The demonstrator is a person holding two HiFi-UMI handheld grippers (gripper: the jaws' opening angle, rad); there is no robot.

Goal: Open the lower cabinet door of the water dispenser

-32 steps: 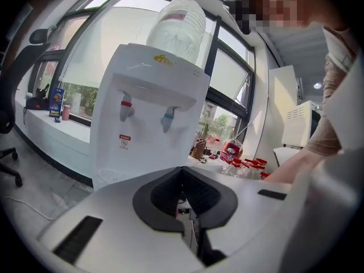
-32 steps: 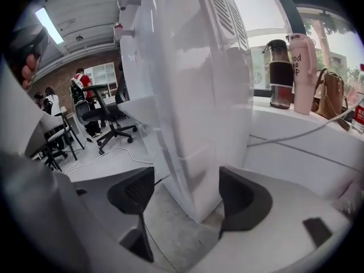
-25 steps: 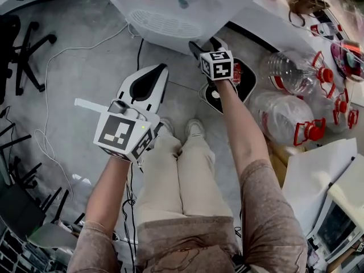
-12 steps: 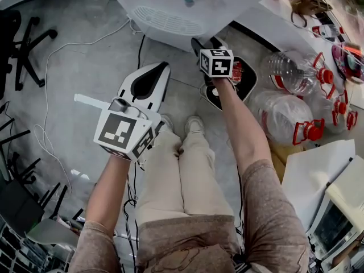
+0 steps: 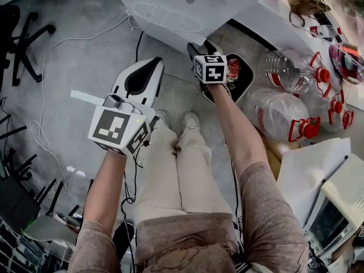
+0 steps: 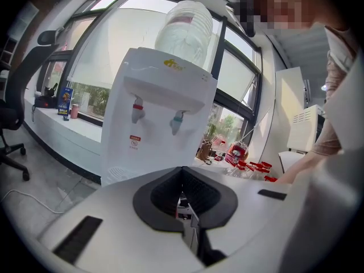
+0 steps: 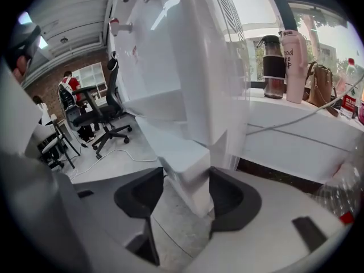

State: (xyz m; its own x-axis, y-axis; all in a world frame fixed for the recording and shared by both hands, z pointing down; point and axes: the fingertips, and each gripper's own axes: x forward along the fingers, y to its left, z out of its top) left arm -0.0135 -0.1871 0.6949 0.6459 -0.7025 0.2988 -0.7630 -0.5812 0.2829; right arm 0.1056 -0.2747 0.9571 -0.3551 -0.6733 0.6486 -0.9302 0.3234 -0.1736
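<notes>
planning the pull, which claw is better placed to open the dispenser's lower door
Right: the right claw straddles the lower cabinet door edge, jaws just closing. The left claw is shut, back from the dispenser.

There is one water dispenser. It has one big jug on top. It has two taps, one red tap and one blue tap. Two big clear bottles are easy to see. More red tops peek out behind them, too close together to count. There are two tall cups, one dark cup and one pink cup. One brown bag and one black chair show too.
</notes>
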